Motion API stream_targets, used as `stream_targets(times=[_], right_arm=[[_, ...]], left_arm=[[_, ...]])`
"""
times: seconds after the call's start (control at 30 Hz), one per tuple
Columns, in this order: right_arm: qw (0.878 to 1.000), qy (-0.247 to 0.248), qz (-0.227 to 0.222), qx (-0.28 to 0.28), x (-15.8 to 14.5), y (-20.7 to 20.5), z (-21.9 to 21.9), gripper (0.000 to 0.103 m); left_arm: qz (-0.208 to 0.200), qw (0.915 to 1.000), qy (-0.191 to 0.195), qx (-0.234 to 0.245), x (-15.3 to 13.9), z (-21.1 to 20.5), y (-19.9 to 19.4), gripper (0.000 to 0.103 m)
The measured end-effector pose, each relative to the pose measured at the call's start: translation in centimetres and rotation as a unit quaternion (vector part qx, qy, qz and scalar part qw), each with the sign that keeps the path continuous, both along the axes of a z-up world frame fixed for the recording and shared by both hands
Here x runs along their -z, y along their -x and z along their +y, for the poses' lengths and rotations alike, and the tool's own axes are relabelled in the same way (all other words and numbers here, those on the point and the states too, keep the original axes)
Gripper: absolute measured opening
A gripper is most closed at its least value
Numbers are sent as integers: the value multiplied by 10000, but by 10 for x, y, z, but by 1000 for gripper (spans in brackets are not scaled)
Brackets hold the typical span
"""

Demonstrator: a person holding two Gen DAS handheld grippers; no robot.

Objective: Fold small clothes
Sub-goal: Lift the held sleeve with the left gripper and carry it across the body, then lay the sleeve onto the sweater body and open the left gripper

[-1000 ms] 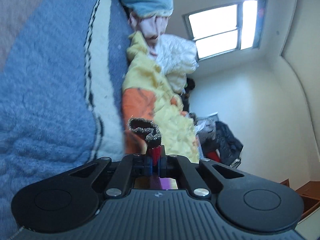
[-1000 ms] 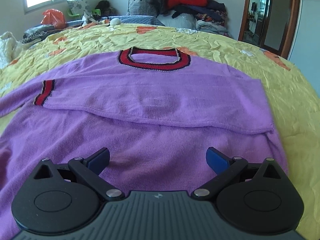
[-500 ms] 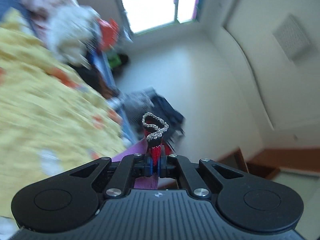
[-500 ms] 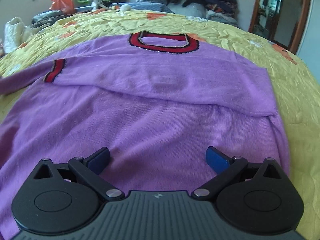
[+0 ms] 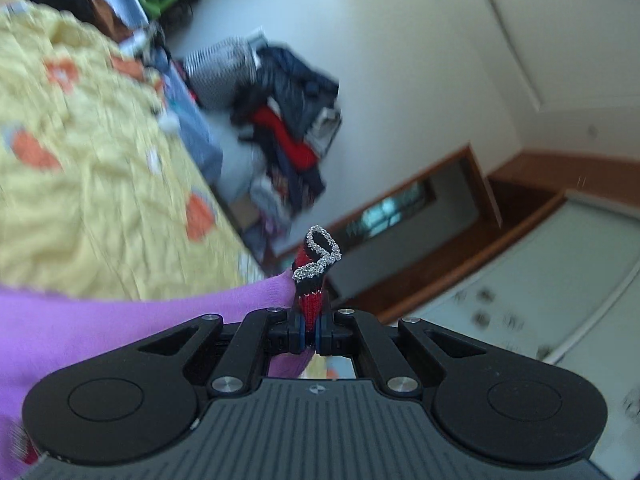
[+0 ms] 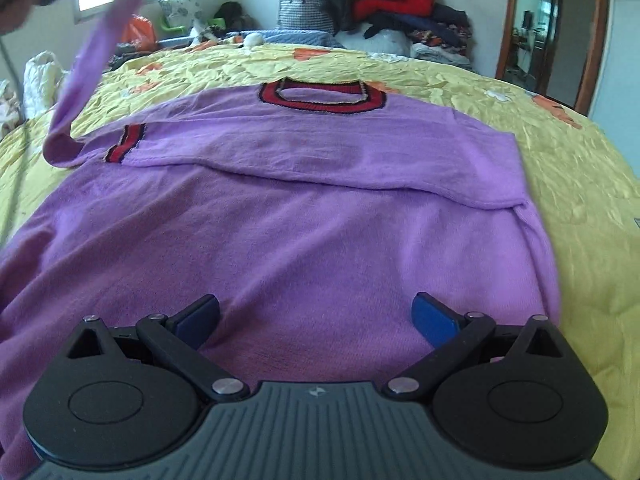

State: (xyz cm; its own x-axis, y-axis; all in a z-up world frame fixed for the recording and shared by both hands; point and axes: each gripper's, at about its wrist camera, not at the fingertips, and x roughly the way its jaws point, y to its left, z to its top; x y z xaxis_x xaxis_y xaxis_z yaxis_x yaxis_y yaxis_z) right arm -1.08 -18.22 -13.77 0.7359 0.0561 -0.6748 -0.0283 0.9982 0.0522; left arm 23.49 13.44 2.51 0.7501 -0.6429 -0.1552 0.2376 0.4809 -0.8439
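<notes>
A purple sweater (image 6: 304, 240) with a red and black collar (image 6: 320, 98) lies flat on the yellow bedspread (image 6: 580, 184). Its right sleeve (image 6: 320, 156) is folded across the chest. My left gripper (image 5: 309, 330) is shut on the red and black cuff (image 5: 314, 268) of the left sleeve (image 6: 100, 48), which hangs lifted high above the bed's left side. My right gripper (image 6: 316, 320) is open and empty, low over the sweater's hem.
A pile of dark and red clothes (image 6: 384, 4) and a checked bag (image 6: 304, 8) stand at the far end of the bed. A wood-framed mirror (image 6: 548, 28) is at the far right. White bedding (image 6: 38, 76) lies at the left.
My left gripper has swung up and round with the cuff, lifting the left sleeve off the bed. My right gripper has stayed open, and the sweater looms closer in its view.
</notes>
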Motion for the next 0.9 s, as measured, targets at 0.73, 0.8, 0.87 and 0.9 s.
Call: stream_targets(times=[0.73, 0.8, 0.87, 0.9], right_arm=[[9924, -712, -7, 1005, -13, 17, -56, 103], [9907, -829, -76, 1076, -15, 19, -60, 103], [9891, -978, -70, 1098, -16, 20, -64, 103], [9882, -1037, -98, 1123, -16, 20, -67, 103]], left_arm=[[849, 9676, -1380, 1934, 109, -243, -22, 3], [836, 9617, -1536, 2110, 109, -255, -18, 3], [876, 9555, -1757, 2203, 112, -267, -16, 3], [885, 9523, -1846, 2265, 114, -272, -15, 3]])
